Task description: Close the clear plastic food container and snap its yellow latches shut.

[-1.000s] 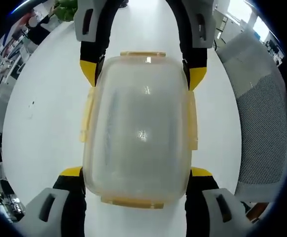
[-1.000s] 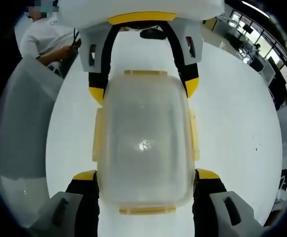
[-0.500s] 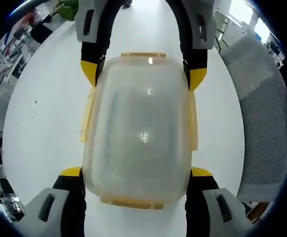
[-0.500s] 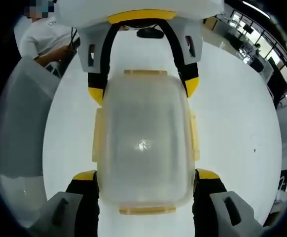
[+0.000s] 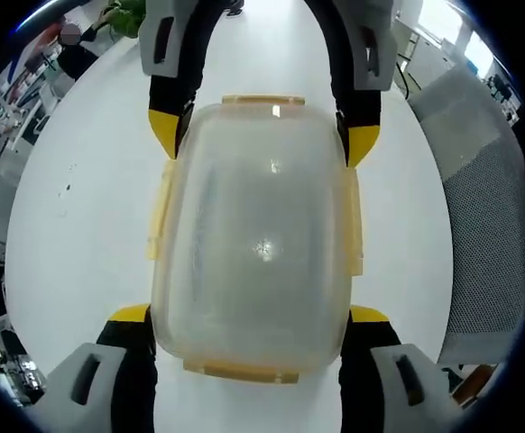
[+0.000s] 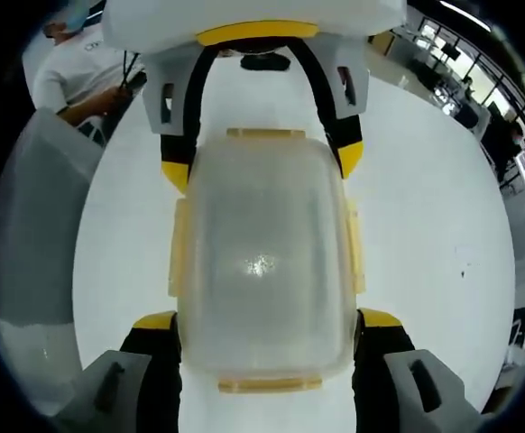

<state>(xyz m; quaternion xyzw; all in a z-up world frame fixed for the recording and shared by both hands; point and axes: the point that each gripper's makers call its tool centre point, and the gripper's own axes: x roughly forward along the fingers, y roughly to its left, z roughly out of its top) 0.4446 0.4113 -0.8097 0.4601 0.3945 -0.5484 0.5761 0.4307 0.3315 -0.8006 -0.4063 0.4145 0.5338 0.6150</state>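
The clear plastic container [image 5: 255, 239] with its lid on lies lengthwise between both grippers over the white table [image 5: 82, 207]. Yellow latches [image 5: 161, 212] run along its long sides, and others sit at the far end [image 5: 262, 99] and near end [image 5: 242, 370]. My left gripper [image 5: 250, 316] clasps the near end, its yellow-tipped jaws against both sides. The right gripper [image 5: 262, 137] clasps the opposite end from the top. In the right gripper view the same container [image 6: 262, 262] sits between my right gripper [image 6: 267, 319] and the left gripper [image 6: 261, 162]. I cannot tell whether the latches are snapped.
A grey mesh chair [image 5: 488, 225] stands past the table's edge on the right of the left gripper view. In the right gripper view a grey chair back [image 6: 28, 234] is at the left and a person in a white shirt [image 6: 82, 72] sits behind it.
Both grippers keep the same hold on the container. Only the background has slid slightly, so the cameras have moved a little.
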